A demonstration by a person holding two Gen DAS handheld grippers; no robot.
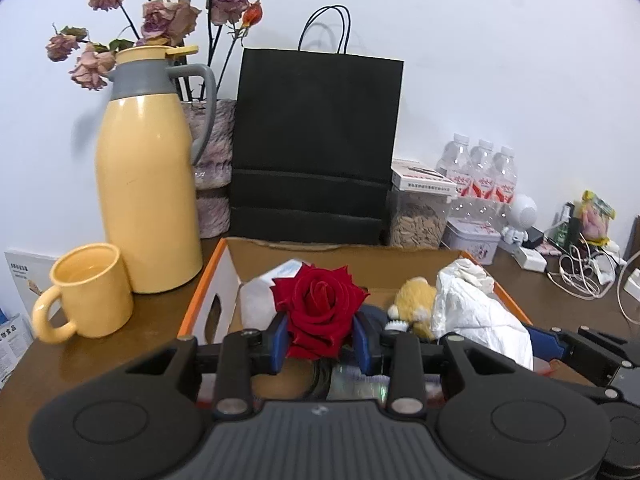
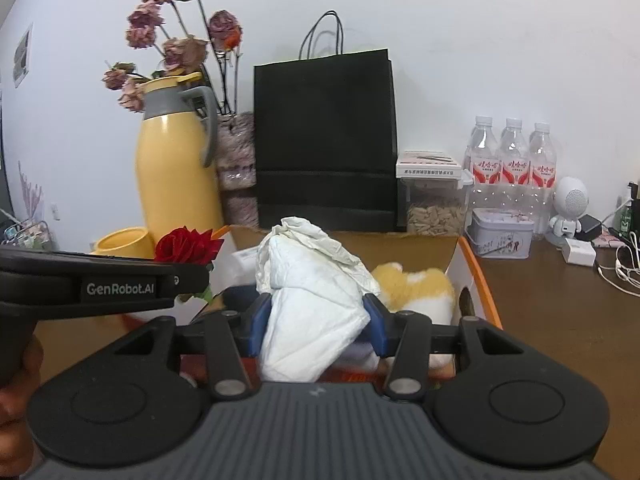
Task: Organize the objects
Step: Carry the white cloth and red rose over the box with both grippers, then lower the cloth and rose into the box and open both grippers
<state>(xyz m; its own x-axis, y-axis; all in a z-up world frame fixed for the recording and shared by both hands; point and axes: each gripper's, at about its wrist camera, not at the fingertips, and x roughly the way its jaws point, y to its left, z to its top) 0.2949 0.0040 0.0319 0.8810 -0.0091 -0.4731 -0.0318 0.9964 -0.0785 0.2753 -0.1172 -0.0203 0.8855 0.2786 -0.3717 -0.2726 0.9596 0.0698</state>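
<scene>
The left gripper (image 1: 322,334) has its jaws closed partway on a red rose (image 1: 320,306), pads pressing both sides of the bloom, above the near left part of the open cardboard box (image 1: 340,258). The right gripper (image 2: 316,320) has its jaws closed wider on a white crumpled bag (image 2: 316,300), held above the box beside a yellow plush toy (image 2: 416,284). The box stands on the brown desk (image 2: 560,320). Left of it are a yellow mug (image 1: 90,292) and yellow flask (image 1: 148,184); a black paper bag (image 1: 316,144) stands behind.

Glossy yellow plastic flask (image 1: 148,184), matt black paper bag (image 1: 316,144), smooth brown wooden table (image 1: 120,344).
</scene>
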